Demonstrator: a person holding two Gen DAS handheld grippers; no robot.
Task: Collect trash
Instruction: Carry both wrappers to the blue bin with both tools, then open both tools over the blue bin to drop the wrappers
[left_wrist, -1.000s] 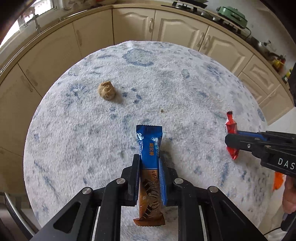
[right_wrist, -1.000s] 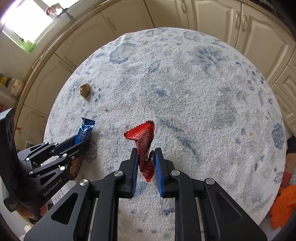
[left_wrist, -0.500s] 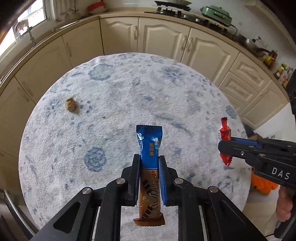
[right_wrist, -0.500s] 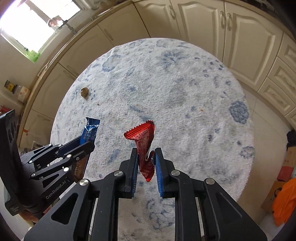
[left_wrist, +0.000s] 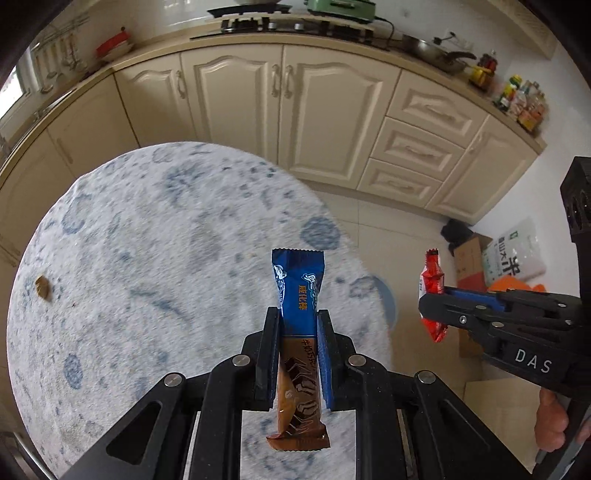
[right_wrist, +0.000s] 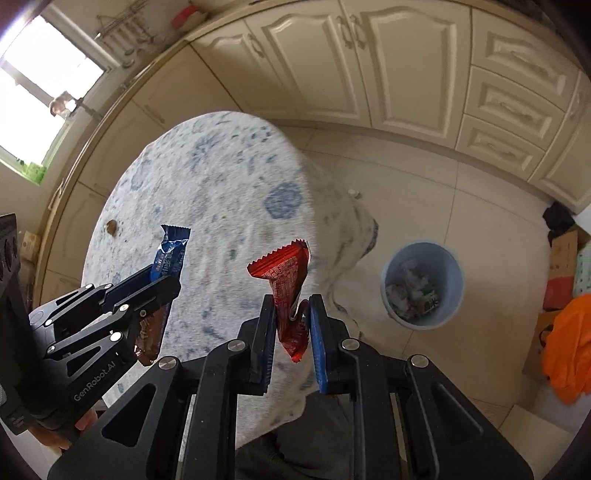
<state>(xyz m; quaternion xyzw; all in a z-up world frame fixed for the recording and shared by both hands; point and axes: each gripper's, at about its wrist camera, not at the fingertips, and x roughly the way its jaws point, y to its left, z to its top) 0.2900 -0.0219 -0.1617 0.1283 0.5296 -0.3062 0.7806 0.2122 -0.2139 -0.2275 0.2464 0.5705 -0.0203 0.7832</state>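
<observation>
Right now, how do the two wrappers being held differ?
The blue-and-brown wrapper is long, flat and straight; the red wrapper is shorter and twisted. The left hand-held gripper holds the blue-and-brown one, the right hand-held gripper the red one. Both stand roughly upright, pinched partway along.

Blue wrapper (left_wrist: 298, 291) and red wrapper (right_wrist: 288, 291): glossy crinkled foil. Tablecloth (left_wrist: 155, 258): rough, matt, towel-like fabric. Bin (right_wrist: 452, 266): smooth matt plastic. Cabinets (left_wrist: 295, 107): satin painted panels. Floor (right_wrist: 424, 192): glossy tile.
</observation>
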